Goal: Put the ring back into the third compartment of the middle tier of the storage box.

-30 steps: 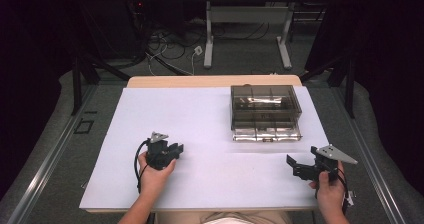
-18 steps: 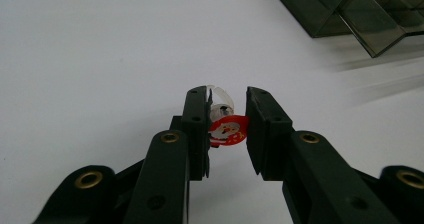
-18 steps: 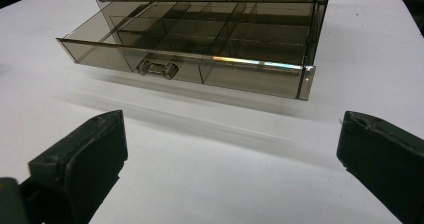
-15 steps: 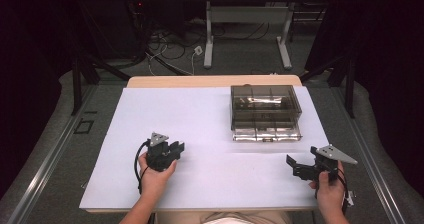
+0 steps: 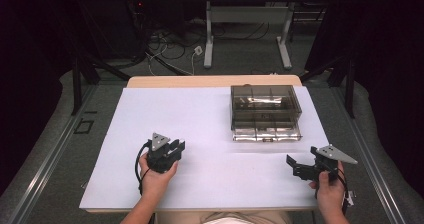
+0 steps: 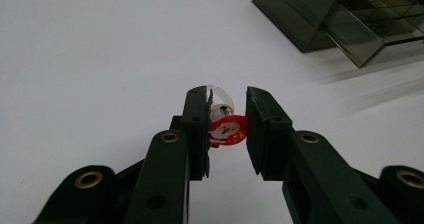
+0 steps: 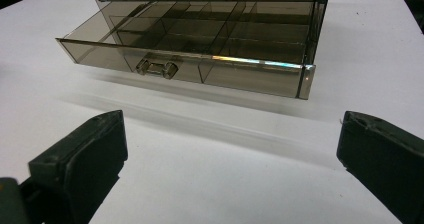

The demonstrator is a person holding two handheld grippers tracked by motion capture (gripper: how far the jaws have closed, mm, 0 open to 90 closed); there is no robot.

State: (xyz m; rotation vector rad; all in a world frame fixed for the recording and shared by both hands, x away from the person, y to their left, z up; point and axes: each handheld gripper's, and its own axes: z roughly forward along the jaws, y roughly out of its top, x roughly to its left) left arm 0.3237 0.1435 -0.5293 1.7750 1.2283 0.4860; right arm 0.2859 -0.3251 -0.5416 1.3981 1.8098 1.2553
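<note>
My left gripper (image 5: 176, 148) is held low over the white table sheet (image 5: 210, 124) at the front left. In the left gripper view its jaws (image 6: 227, 98) are closed on a small clear plastic ring with a red Santa charm (image 6: 228, 129). A smoky transparent drawer box (image 5: 265, 112) stands at the back right, its lowest drawer (image 7: 185, 59) pulled out and split into compartments, with a small handle (image 7: 157, 67) on its front. My right gripper (image 5: 295, 167) hovers at the front right, in front of the drawer, its jaws (image 7: 232, 134) wide open with nothing between them.
The white sheet covers a wooden table whose far edge (image 5: 215, 80) shows bare. Past the table are a desk frame (image 5: 247, 34) and loose cables (image 5: 170, 46) on the floor. A person's hands (image 5: 155, 181) come in from the front edge.
</note>
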